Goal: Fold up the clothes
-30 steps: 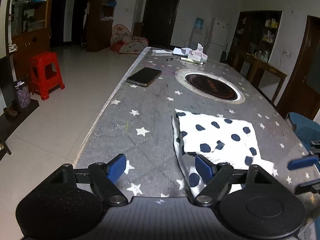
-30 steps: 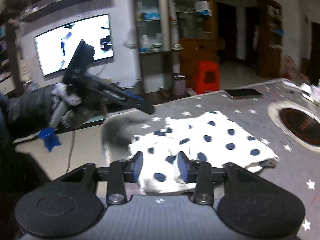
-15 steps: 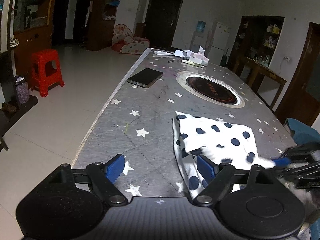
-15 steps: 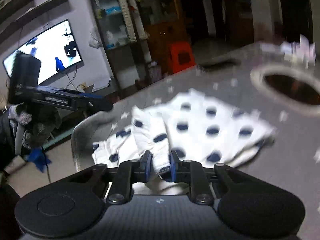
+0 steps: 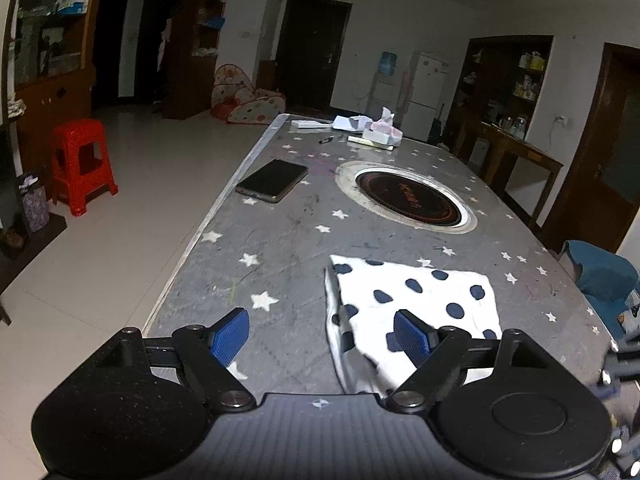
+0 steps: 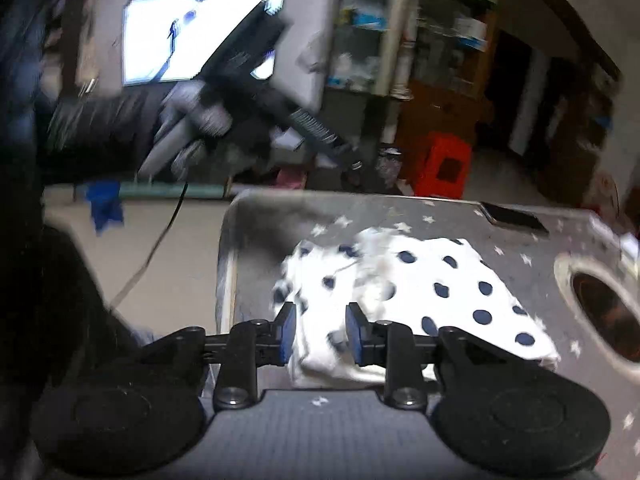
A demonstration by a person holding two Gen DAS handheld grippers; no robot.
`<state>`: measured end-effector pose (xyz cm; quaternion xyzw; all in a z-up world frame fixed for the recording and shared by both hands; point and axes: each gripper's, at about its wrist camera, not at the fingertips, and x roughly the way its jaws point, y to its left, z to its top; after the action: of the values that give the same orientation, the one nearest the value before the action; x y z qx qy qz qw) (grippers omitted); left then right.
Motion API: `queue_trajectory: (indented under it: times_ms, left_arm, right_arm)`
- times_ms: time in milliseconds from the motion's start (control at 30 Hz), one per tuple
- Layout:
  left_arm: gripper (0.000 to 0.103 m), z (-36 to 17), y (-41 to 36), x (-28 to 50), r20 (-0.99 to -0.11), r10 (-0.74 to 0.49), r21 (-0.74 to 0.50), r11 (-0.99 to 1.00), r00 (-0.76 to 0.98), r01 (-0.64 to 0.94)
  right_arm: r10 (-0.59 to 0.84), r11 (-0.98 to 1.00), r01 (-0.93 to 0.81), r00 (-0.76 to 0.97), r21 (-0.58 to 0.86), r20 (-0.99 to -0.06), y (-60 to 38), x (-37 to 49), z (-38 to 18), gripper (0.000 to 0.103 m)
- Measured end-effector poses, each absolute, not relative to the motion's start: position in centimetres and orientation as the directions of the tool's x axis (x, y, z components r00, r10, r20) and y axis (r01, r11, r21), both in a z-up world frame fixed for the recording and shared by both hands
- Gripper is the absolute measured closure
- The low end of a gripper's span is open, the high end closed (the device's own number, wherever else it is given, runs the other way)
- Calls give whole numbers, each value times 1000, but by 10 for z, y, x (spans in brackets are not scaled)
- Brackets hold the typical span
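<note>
A white cloth with dark blue dots [image 5: 416, 300] lies folded flat on the grey star-patterned table [image 5: 280, 248], near its front end. My left gripper [image 5: 320, 338] hovers open and wide at the cloth's left edge, its right pad over the fabric and nothing clamped. In the right wrist view the same cloth [image 6: 440, 280] lies under and beyond my right gripper [image 6: 320, 334], which stands narrowly open; fabric shows in the gap. The left gripper [image 6: 280, 112] appears there as a blur, held up by a gloved hand [image 6: 196, 120].
A dark phone [image 5: 272, 180] lies near the table's left edge. A round inset hob [image 5: 408, 198] sits mid-table, with tissues and papers [image 5: 380, 132] at the far end. A red stool [image 5: 82, 164] stands on the floor at left, a blue chair [image 5: 604, 272] at right.
My right gripper, shut on a raised fold half a second ago, has opened and the fold now lies on the cloth. The left gripper stayed open and shifted little.
</note>
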<state>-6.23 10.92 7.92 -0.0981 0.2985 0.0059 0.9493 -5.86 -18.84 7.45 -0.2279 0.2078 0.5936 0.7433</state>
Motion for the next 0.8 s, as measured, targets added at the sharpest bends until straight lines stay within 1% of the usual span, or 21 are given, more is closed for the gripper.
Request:
queue_trajectory:
  times_ms: [133, 267, 333, 400, 567, 667, 733, 767, 800]
  left_arm:
    - [20, 81, 106, -59, -563, -52, -182, 981, 825, -63]
    - [20, 82, 104, -56, -565, -56, -185, 981, 823, -60]
    - [20, 78, 102, -56, -577, -67, -190, 980, 814, -54]
    - [20, 75, 98, -56, -586, -74, -190, 981, 807, -47]
    - [22, 74, 81, -56, -568, -144, -209, 978, 811, 27]
    - [31, 75, 69, -57, -546, -199, -229, 970, 814, 84]
    - [42, 73, 63, -57, -538, -239, -241, 963, 808, 124]
    - [45, 71, 60, -56, -538, -256, -249, 958, 803, 139]
    - [53, 68, 57, -55, -542, -277, -257, 954, 794, 157]
  right_arm:
    - [792, 340, -940, 285, 3, -539, -187, -29, 83, 72]
    - [752, 408, -913, 322, 22, -576, -174, -10, 71, 71]
    - [747, 395, -918, 301, 32, -593, -167, -10, 63, 68]
    - [745, 361, -932, 274, 22, -609, -161, -19, 55, 68]
    - [752, 295, -955, 214, 27, -624, -154, -42, 44, 66]
    - [763, 285, -957, 196, 47, -616, -158, -47, 48, 65]
    - [769, 296, -952, 193, 72, -609, -165, -44, 52, 64]
    - [772, 306, -948, 193, 87, -605, -169, -42, 55, 64]
    - [773, 323, -941, 202, 100, -602, -174, -38, 57, 64]
